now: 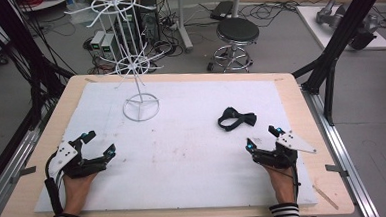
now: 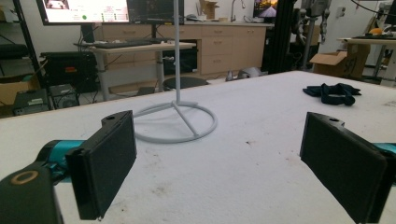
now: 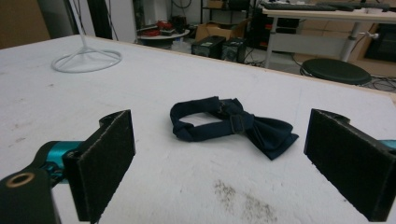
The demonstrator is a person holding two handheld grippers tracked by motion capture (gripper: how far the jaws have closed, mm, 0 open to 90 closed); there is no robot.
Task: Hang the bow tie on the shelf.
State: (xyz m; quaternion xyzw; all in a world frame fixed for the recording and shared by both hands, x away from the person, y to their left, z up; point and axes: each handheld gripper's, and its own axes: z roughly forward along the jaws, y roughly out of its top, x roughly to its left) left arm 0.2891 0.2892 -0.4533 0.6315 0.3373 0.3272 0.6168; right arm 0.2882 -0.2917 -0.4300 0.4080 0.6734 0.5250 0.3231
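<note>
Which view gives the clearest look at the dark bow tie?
The right gripper view: the bow tie lies close ahead between the open jaws, its strap loop and bow distinct. The high view shows it small; the left gripper view catches it far off at the right.

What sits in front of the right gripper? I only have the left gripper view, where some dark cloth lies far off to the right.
Observer: A dark bow tie with its neck strap looped, lying flat on the white mat.
Operator: Is the right gripper touching it?
Observer: No, the right gripper sits short of it, jaws wide open.
Operator: What tops the white stand?
Observer: The white wire stand carries two tiers of radiating hooks, all bare.
</note>
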